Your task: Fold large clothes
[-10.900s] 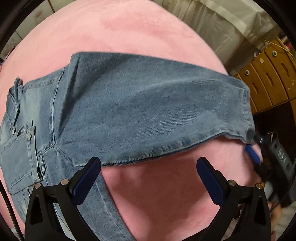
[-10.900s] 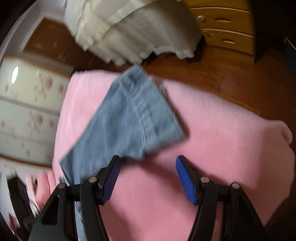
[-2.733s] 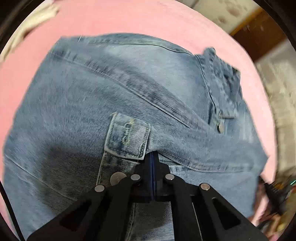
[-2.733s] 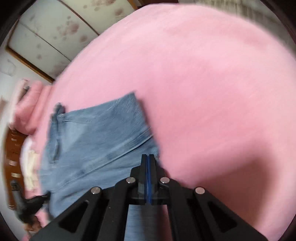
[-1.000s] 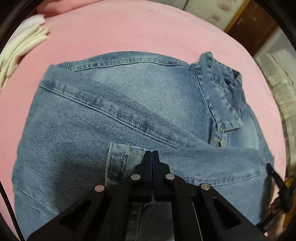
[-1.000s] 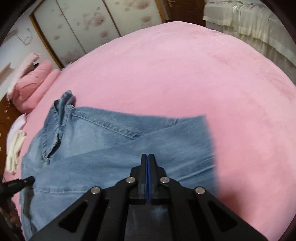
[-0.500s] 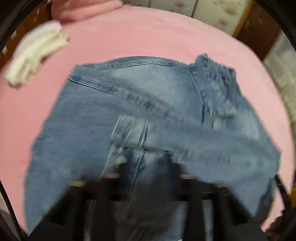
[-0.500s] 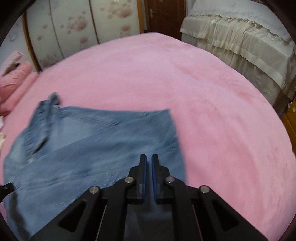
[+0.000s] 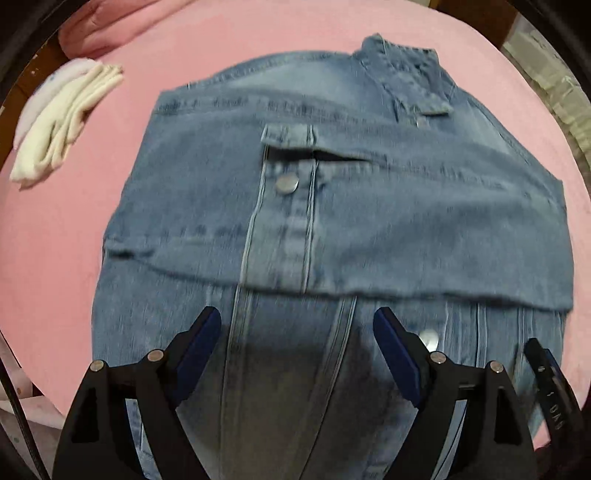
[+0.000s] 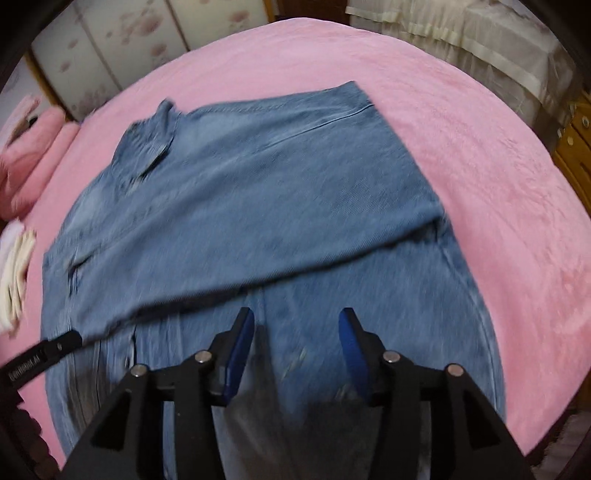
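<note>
A blue denim jacket (image 9: 332, 206) lies flat on the pink bed (image 9: 66, 236), its sleeve (image 9: 424, 236) folded across the front, collar (image 9: 406, 77) at the far end. My left gripper (image 9: 297, 336) hovers above the jacket's near part. Its jaws are opening and nothing is between them. In the right wrist view the same jacket (image 10: 258, 206) fills the middle, and my right gripper (image 10: 295, 332) hangs over its lower part. Its jaws are opening too, with no cloth between them. The other gripper's tip (image 10: 40, 354) shows at the left edge.
Folded cream cloth (image 9: 62, 125) lies on the bed left of the jacket, with pink pillows (image 9: 107, 22) behind. A cream bed skirt (image 10: 480, 48) and a wooden drawer unit (image 10: 576, 144) stand beyond the bed's right side. Floral wardrobe doors (image 10: 122, 40) are at the back.
Both grippers were shut on the denim a second ago. They have let go of it, spread their jaws and pulled back toward the jacket's near end. The sleeve now lies across the front.
</note>
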The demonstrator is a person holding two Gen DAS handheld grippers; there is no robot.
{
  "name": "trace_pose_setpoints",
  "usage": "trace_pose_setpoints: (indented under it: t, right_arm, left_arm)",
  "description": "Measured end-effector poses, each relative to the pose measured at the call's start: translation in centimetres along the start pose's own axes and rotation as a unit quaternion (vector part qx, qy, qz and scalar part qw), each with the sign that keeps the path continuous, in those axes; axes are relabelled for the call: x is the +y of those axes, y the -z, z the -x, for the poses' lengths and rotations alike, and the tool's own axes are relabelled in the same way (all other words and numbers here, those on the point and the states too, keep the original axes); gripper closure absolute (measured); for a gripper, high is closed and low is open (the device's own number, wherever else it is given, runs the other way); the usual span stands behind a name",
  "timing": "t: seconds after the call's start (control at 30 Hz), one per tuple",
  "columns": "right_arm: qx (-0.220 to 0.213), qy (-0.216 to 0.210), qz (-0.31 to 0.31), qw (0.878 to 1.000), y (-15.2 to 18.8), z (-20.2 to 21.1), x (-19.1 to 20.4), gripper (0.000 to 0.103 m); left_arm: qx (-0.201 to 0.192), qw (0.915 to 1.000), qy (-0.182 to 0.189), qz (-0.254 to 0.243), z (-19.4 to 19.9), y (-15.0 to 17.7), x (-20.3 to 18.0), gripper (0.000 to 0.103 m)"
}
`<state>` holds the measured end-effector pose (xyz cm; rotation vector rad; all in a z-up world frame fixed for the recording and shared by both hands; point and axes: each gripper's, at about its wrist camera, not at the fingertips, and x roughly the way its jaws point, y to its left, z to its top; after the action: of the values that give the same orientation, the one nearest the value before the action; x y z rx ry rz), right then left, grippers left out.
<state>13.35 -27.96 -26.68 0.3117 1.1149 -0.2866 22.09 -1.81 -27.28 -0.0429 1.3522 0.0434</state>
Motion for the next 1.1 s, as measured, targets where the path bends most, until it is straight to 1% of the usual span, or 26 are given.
trace_pose_setpoints:
  t: [0.1,0.2,0.3,0.4,0.53,0.7,0.83,1.03,1.1]
  right_arm:
    - [0.017,-0.002,0.016,1.0,1.3,0.8,1.4,0.054]
    - [0.037,-0.029,-0.017,0.999,2.3,1.7,1.8,0.052]
    - [0.061,-0.055,-0.06,0.995,3.4,2.4,2.1,0.05]
    - [0.069,-0.057,-0.066,0.994,4.6,3.1,2.7,0.05]
    - [0.06,-0.057,-0.056,0.995,5.7,4.1,3.4,0.05]
    - [0.039,-0.078,-0.062,0.994,6.8,5.4,2.9,0.05]
    - [0.02,-0.083,-0.043,0.995,7.8,6.8,2.5,0.05]
    - [-0.004,-0.075,-0.034,0.997,10.3,10.5,0.5,0.05]
    - [-0.011,-0.08,-0.029,0.996,11.2,11.6,-0.4,0.05]
  left_arm:
    - [0.021,0.9997,0.007,-0.009,0.3,0.8,0.9,0.02]
    - [0.044,0.9989,0.009,-0.014,0.6,1.5,1.7,0.02]
    - [0.042,0.9988,0.003,-0.024,1.5,2.5,2.3,0.019]
    - [0.045,0.9985,0.002,-0.032,2.2,3.6,2.8,0.016]
    - [0.045,0.9986,0.008,-0.028,3.1,5.3,3.6,0.016]
    - [0.026,0.9992,0.006,-0.03,5.0,7.5,4.1,0.015]
    - [0.033,0.9992,0.0,-0.022,5.7,9.7,4.5,0.014]
    - [0.019,0.9997,0.013,-0.01,8.8,14.1,5.0,0.014]
    - [0.013,0.9998,0.013,-0.006,9.7,15.4,5.1,0.014]
